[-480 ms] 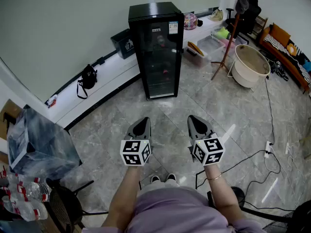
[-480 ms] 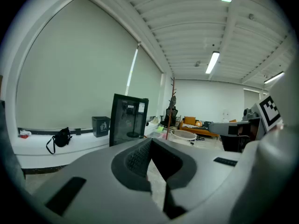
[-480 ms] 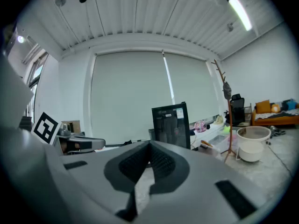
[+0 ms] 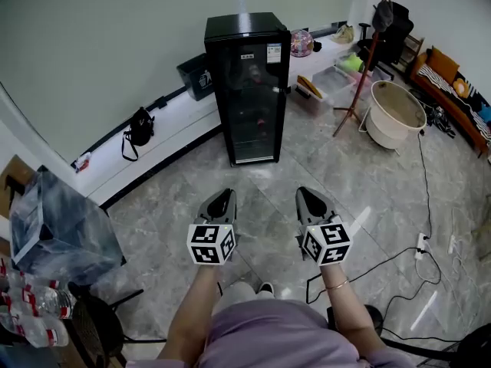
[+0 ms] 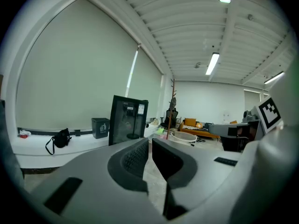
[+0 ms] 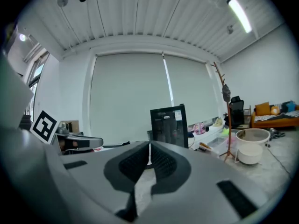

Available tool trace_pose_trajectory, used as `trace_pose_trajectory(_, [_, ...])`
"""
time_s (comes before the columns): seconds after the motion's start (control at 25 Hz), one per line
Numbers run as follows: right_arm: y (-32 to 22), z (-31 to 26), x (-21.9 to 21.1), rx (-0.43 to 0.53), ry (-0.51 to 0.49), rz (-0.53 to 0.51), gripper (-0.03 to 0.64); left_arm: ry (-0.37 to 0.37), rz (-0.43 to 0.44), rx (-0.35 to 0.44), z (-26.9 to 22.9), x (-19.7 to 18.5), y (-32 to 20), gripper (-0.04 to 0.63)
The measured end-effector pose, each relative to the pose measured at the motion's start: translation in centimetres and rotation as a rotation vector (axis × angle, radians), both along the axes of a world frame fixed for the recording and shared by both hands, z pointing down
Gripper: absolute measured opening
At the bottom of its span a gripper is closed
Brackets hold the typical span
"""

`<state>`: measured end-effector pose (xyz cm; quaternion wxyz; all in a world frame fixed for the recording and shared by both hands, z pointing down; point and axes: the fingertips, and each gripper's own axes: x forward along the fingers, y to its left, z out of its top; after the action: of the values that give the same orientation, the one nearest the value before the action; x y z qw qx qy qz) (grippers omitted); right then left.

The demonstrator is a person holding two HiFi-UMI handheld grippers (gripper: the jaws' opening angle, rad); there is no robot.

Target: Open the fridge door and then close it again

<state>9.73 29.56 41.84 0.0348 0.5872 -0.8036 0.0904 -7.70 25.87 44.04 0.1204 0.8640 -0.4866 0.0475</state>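
Note:
A black fridge (image 4: 249, 87) with a glass door stands against the far wall, its door closed; it also shows in the left gripper view as the fridge (image 5: 127, 122) and in the right gripper view as the fridge (image 6: 169, 126). My left gripper (image 4: 223, 196) and right gripper (image 4: 305, 192) are held side by side in front of the person, well short of the fridge, both pointing toward it. Each is shut with nothing between its jaws. The left gripper (image 5: 150, 141) and the right gripper (image 6: 149, 146) show their pads together.
A white tub (image 4: 396, 112) and a coat stand (image 4: 368, 48) are to the right of the fridge. A black bin (image 4: 197, 73) and a black bag (image 4: 138, 126) sit along the wall at left. Cables (image 4: 420, 236) run over the floor at right. A wrapped box (image 4: 54, 228) stands at near left.
The fridge sits slightly lower in the head view and the grippers have shifted a little. The person's feet have moved, as in a step toward the fridge.

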Motion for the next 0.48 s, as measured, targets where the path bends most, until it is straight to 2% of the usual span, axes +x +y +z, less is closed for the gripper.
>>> trace_pose_trajectory(0.08, [0.0, 0.1, 0.5, -0.004, 0.002, 0.008, 0.03, -0.002, -0.008, -0.005, 0.1, 0.0, -0.1, 0.018])
trace_pose_trajectory(0.2, [0.1, 0.1, 1.0, -0.012, 0.006, 0.009, 0.095, -0.007, -0.013, -0.003, -0.1, 0.1, -0.1, 0.073])
trace_pose_trajectory(0.48, [-1.0, 1.1, 1.8, -0.047, -0.009, 0.005, 0.175, -0.063, -0.007, -0.001, 0.8, 0.6, -0.7, 0.173])
